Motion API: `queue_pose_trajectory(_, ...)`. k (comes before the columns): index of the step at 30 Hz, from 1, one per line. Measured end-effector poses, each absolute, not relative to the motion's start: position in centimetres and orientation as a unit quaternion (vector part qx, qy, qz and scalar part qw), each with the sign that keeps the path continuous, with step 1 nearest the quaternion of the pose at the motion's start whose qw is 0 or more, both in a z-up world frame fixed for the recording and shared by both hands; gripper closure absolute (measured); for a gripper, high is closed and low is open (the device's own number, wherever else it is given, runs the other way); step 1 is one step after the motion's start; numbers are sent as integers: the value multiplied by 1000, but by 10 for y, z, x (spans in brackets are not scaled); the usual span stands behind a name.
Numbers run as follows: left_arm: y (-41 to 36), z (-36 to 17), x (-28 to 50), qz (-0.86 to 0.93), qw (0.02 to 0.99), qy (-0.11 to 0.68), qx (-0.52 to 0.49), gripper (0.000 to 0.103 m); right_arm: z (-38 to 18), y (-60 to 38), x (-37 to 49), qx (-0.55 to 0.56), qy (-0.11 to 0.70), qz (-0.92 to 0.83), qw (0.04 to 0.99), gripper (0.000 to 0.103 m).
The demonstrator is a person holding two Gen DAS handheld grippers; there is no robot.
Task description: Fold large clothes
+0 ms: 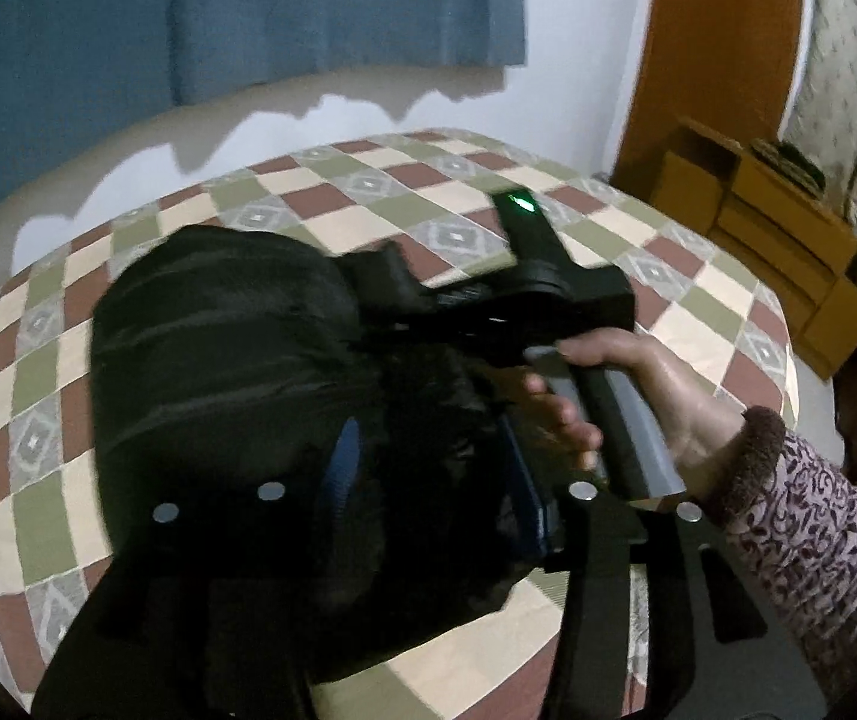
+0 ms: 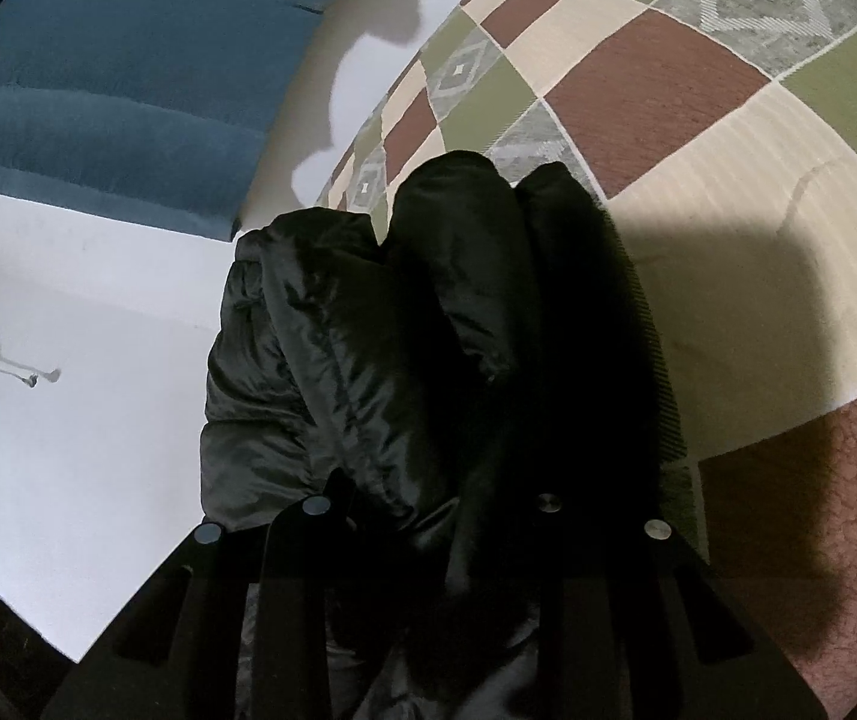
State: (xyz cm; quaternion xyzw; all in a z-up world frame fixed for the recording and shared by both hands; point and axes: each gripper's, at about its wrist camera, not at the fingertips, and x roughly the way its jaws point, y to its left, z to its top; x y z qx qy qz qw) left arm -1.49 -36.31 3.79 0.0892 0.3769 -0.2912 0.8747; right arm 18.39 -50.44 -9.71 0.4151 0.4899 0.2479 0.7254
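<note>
Both grippers are bunching my black puffer jacket [image 1: 218, 360] above the checkered bed [image 1: 428, 192]. I'm seeing the right gripper [image 1: 404, 282] beside the jacket. Dark fabric is burying both sets of jaws, so I cannot tell their state.

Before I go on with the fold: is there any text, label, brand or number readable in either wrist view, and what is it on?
None in either view.
Black jacket: no readable tag, logo or size label.
Right tool: only a green light, no lettering.
Checked bedspread: diamond patterns only, no words.
Things on the wooden cabinet: too small and blurred to read.
</note>
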Motion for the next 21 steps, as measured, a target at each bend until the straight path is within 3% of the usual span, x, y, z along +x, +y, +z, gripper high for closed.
queue_pose_trajectory(7,-283,14,33,-213,886,412,-5,50,-98,-505,181,415,491,245,726,75)
queue_pose_trajectory(12,-265,-6,45,-192,898,395,11,49,-96,-506,179,418,490,244,725,74)
queue_pose_trajectory(15,-267,-7,44,-194,902,386,19,47,-85,-510,168,419,490,227,730,61)
queue_pose_trajectory(17,-266,-8,45,-196,901,387,12,46,-70,-512,152,413,481,229,738,41)
queue_pose_trajectory(21,-262,-11,48,-192,900,391,-2,46,-41,-505,118,393,469,250,750,33)
